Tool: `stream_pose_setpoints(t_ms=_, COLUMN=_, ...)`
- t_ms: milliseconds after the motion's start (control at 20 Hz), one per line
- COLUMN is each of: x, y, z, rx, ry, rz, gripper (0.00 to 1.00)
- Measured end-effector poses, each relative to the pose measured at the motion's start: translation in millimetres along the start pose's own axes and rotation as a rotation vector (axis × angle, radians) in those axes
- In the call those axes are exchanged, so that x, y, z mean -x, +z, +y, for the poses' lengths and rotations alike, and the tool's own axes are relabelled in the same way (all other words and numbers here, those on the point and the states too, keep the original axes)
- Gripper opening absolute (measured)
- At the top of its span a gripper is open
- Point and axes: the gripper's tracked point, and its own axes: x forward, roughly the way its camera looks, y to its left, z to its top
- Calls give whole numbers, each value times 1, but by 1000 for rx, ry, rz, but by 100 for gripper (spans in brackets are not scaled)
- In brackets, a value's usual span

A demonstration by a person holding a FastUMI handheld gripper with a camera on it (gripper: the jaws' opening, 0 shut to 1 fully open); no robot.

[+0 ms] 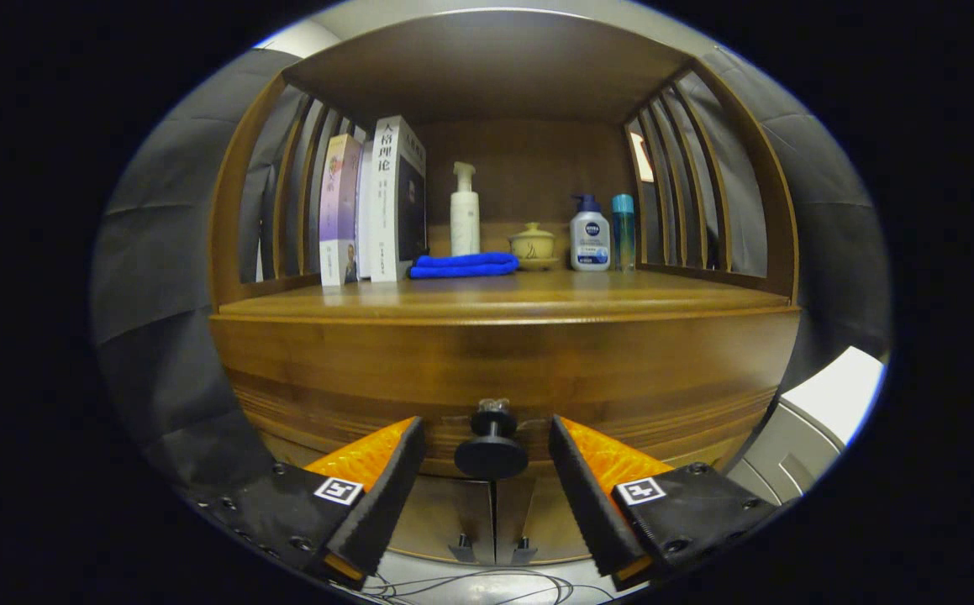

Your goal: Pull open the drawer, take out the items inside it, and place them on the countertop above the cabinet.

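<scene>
Gripper view: the gripper (487,433) faces the closed drawer (503,365), fingers spread wide with the dark knob (491,454) between their tips, touching neither. The countertop (503,294) lies above the drawer front. On it stand books (373,202) at the left, one spine with Chinese characters, then a white pump bottle (465,210), a folded blue cloth (463,265), a small lidded pot (533,244), a NIVEA bottle (590,235) and a blue tube (623,228).
</scene>
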Motion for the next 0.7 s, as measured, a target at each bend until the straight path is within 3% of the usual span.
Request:
stream_pose_setpoints(t_ms=400, x=-6, y=-1, z=0, rx=41, ry=-13, rz=-6, gripper=53)
stream_pose_setpoints(t_ms=550, x=-6, y=-2, z=-6, rx=58, ry=-24, rz=15, gripper=47)
stream_pose_setpoints(t_ms=600, x=-6, y=-4, z=-5, rx=57, ry=-25, rz=27, gripper=39)
stream_pose_setpoints(t_ms=650, x=-3, y=-3, z=-5, rx=33, ry=-28, rz=37, gripper=39)
stream_pose_setpoints(t_ms=700, x=-7, y=-3, z=-4, rx=16, ry=-24, rz=43, gripper=30)
